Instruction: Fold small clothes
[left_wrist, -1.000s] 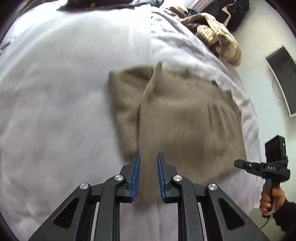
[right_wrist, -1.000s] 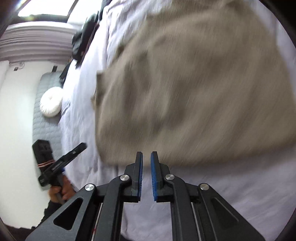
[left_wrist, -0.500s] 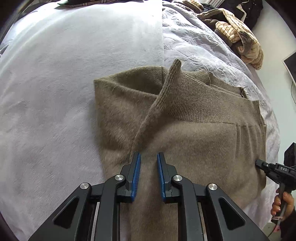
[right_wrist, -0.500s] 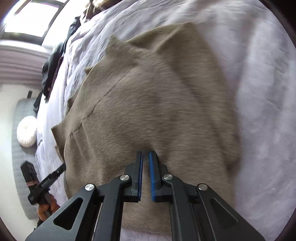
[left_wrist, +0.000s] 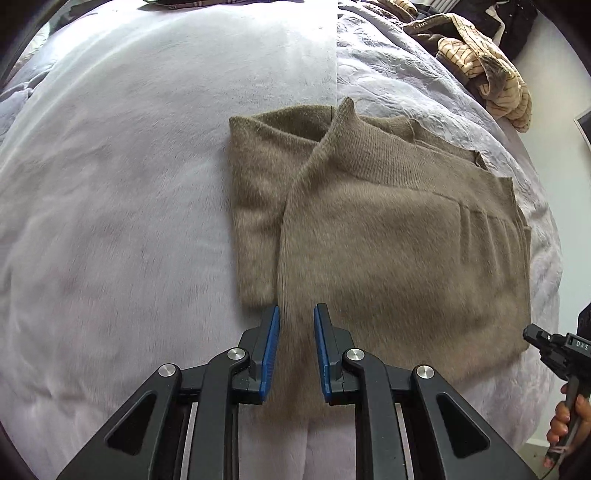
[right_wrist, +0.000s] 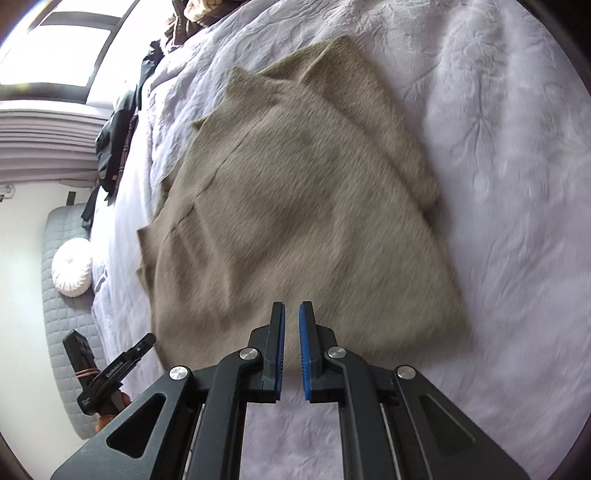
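Note:
A taupe knit sweater (left_wrist: 388, 236) lies folded on the white bed cover, with a ribbed edge folded across its top; it also shows in the right wrist view (right_wrist: 295, 206). My left gripper (left_wrist: 295, 317) hovers over the sweater's near left edge, jaws slightly apart, holding nothing. My right gripper (right_wrist: 291, 314) sits over the sweater's near edge, jaws narrowly apart and empty. The right gripper also shows at the left wrist view's right edge (left_wrist: 532, 334). The left gripper also shows in the right wrist view (right_wrist: 147, 339).
The bed cover (left_wrist: 110, 221) spreads wide to the left. A pile of striped and dark clothes (left_wrist: 487, 70) lies at the bed's far right corner. A grey quilted bench with a white round cushion (right_wrist: 72, 267) stands beside the bed.
Both grippers have pulled back from the sweater, so it sits farther off in both views. The right gripper's jaws have opened a little. The sweater lies still.

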